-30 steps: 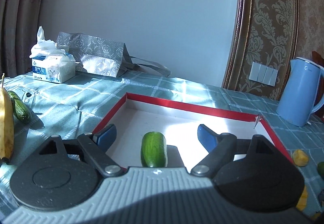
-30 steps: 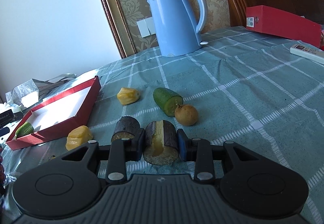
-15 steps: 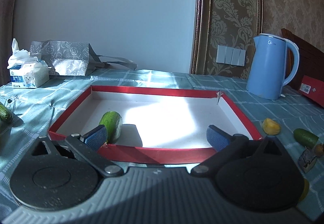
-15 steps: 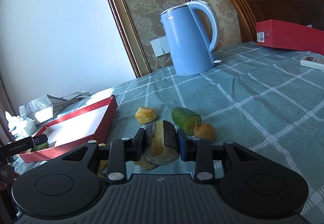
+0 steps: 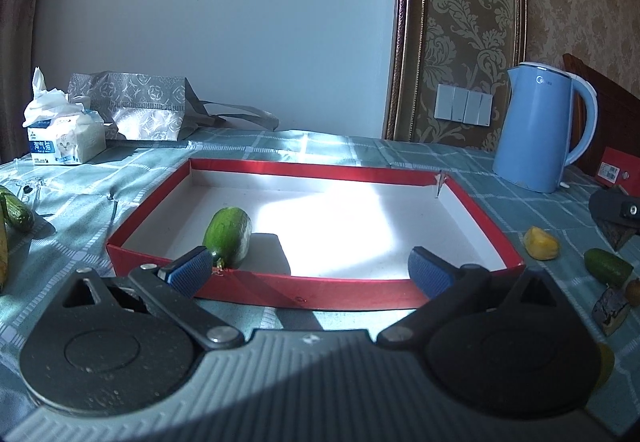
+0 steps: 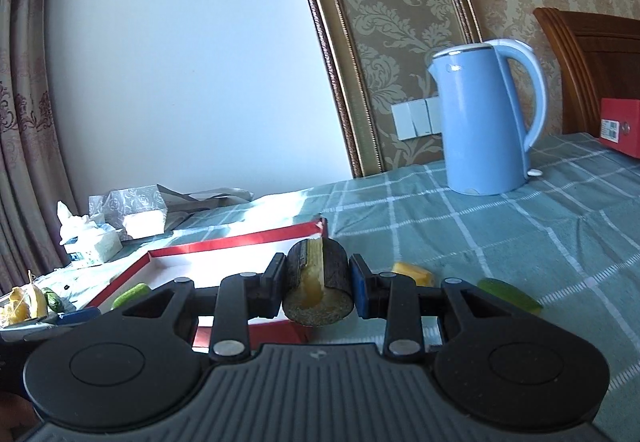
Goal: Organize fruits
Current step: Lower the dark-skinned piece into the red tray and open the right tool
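A red-walled white tray lies on the checked tablecloth; it also shows in the right wrist view. A green cucumber piece lies inside at its near left. My left gripper is open and empty, just in front of the tray's near wall. My right gripper is shut on a dark-skinned fruit chunk with yellow flesh, held in the air near the tray's right corner. It shows at the right edge of the left wrist view.
A yellow fruit piece, a green cucumber piece and a dark chunk lie right of the tray. A blue kettle stands at the back right. A tissue box and grey bag are back left. Cucumbers lie far left.
My right gripper has lifted the dark fruit chunk off the table and carried it left toward the tray. My left gripper has pulled back from the cucumber and out of the tray.
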Tool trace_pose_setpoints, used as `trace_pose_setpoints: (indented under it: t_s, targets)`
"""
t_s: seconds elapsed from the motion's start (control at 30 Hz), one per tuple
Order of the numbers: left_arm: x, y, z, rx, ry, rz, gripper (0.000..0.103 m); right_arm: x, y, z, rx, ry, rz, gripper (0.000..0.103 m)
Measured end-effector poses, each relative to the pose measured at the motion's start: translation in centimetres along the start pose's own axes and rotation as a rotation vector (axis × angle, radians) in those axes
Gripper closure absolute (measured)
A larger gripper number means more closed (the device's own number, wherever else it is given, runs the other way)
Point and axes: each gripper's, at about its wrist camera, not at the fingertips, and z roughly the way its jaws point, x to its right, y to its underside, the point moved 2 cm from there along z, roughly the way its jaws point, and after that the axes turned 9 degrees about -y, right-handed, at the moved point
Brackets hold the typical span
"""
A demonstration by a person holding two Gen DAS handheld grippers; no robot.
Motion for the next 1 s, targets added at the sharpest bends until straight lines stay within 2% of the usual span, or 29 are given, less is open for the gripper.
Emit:
trace_pose_setpoints:
  t_s: [0.23, 0.47, 0.67, 0.83, 1.0]
  targets:
    - [0.1, 0.1, 0.0, -0.01, 0.014, 0.015, 0.0, -2.5, -1.7, 5.5, -0.114, -0.041, -0.024, 0.07]
    - [0.4, 0.3, 0.1, -0.026, 0.024, 0.04, 0.0, -3.2, -0.6, 10.0, -0.221, 0.01, -0.022, 0.07]
    - [0.2, 0.4, 0.3, -0.04, 0.014, 0.041, 0.0, -2.7, 0.6, 11.9, -0.292, 0.029, -0.004, 0.07]
    - [0.4, 0.4, 0.3, -0.038, 0.02, 0.055, 0.0, -2.4, 1.0, 12.6, -0.309, 0.032, -0.003, 0.07]
    - [0.0, 0.2, 0.1, -0.028, 0.024, 0.027, 0.0, -2.5, 1.0, 12.7, -0.323, 0.026, -0.018, 0.07]
